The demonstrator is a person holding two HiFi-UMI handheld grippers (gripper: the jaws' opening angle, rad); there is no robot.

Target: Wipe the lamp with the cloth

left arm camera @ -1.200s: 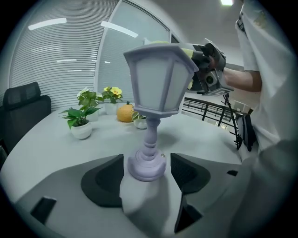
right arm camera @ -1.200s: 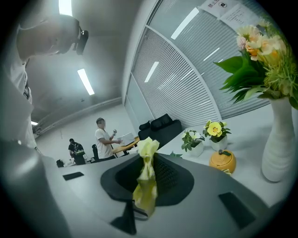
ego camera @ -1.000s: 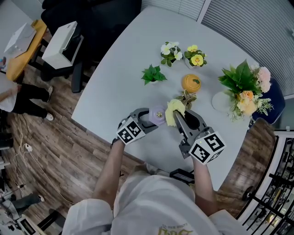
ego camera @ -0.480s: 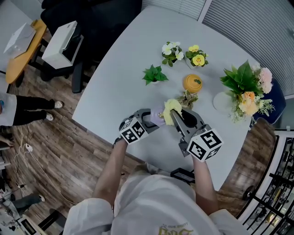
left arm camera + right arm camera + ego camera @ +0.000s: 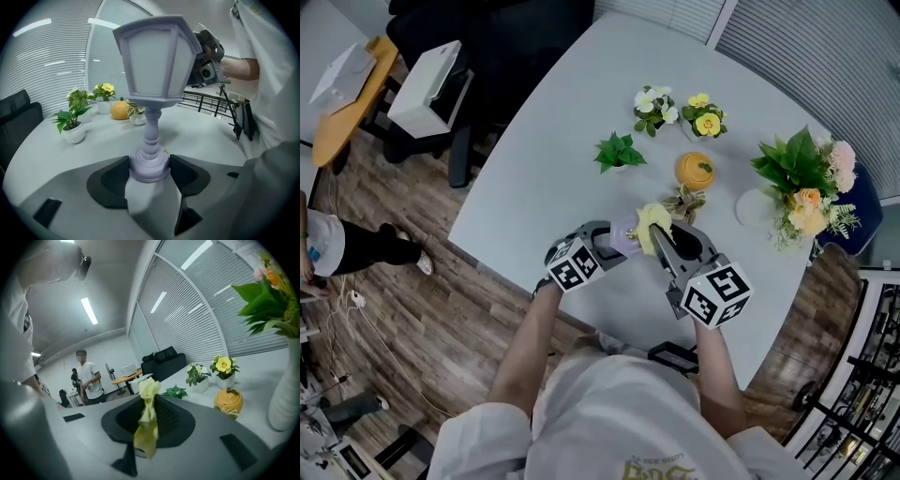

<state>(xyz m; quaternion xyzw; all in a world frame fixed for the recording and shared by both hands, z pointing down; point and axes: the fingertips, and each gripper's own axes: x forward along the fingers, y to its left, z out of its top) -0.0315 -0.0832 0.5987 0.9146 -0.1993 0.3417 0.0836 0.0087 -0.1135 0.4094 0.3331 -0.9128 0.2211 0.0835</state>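
Left hand-held gripper clamps smooth, lantern-shaped lamp.

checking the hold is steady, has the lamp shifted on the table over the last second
No. In the head view the lamp keeps its place relative to the orange pumpkin pot.

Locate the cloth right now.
In the head view's centre, the yellow cloth is pinched in the right tool, just right of the lamp.

table bare left of lamp, plant pots & vase crowd far right
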